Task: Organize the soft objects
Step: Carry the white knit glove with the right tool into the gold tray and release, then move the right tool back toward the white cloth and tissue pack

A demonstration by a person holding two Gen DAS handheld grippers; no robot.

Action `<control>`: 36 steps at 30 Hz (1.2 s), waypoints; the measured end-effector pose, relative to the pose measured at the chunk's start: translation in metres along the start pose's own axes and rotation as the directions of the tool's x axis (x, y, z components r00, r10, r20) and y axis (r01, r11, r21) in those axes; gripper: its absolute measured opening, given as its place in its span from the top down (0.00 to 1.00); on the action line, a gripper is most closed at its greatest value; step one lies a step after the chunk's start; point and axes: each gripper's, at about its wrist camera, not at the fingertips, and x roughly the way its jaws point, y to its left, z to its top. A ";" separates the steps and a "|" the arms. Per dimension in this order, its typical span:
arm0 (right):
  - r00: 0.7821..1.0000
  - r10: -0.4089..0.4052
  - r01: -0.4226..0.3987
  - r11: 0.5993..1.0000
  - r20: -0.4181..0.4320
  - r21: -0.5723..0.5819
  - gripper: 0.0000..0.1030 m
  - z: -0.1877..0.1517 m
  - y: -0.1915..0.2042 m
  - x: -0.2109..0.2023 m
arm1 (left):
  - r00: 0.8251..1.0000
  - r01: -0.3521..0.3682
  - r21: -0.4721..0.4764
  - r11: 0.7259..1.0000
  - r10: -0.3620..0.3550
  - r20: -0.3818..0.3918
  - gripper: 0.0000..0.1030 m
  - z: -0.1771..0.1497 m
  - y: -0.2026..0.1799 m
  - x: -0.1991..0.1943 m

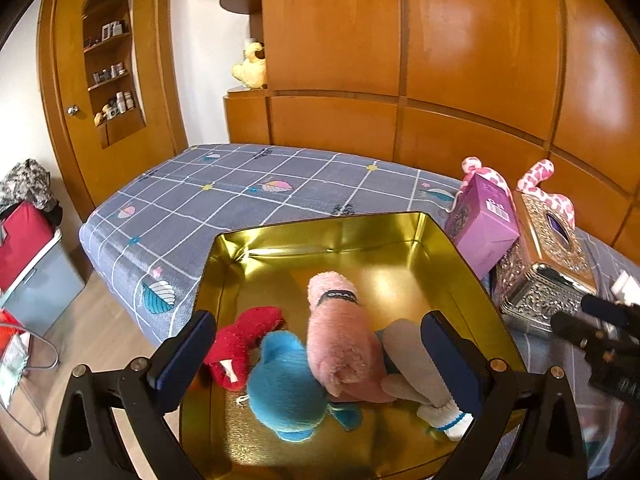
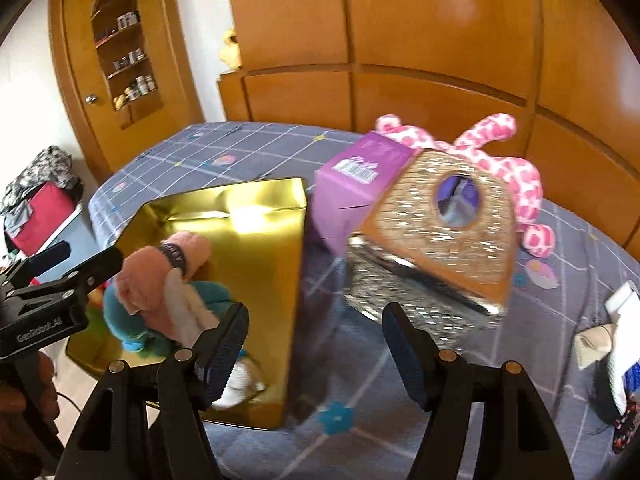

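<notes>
Left wrist view is taken from just above the near end of the gold tin [image 1: 332,228], angled down and forward along the bed [image 1: 224,184] toward the wooden wardrobe [image 1: 440,40]. Right wrist view is set further right, close over the bedcover, tilted downward, facing the same wall. Shared by both: tin, purple box [image 2: 352,196], ornate tissue box [image 2: 440,240], corner door [image 1: 108,80].

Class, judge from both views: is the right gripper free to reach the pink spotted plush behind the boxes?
Probably not directly. The right gripper is open and empty, but the ornate tissue box and purple box stand before the pink spotted plush.
</notes>
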 end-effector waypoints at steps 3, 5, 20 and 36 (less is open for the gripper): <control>0.999 -0.034 0.033 0.999 0.009 0.030 0.32 0.001 -0.018 -0.004 | 1.000 0.016 0.021 1.000 -0.016 0.009 0.00 0.000 -0.005 -0.003; 0.999 -0.052 0.051 0.998 0.014 0.044 0.32 0.001 -0.030 -0.007 | 1.000 0.023 0.034 0.999 -0.023 0.015 0.00 -0.001 -0.009 -0.004; 0.939 -0.343 0.328 0.908 0.012 0.260 0.32 -0.006 -0.194 -0.064 | 0.993 0.096 0.154 0.983 -0.106 0.056 0.00 0.005 -0.052 -0.019; 0.819 -0.573 0.410 0.554 -0.025 0.725 0.32 -0.080 -0.362 -0.133 | 0.913 0.389 0.298 0.872 -0.408 0.002 0.00 0.018 -0.142 -0.038</control>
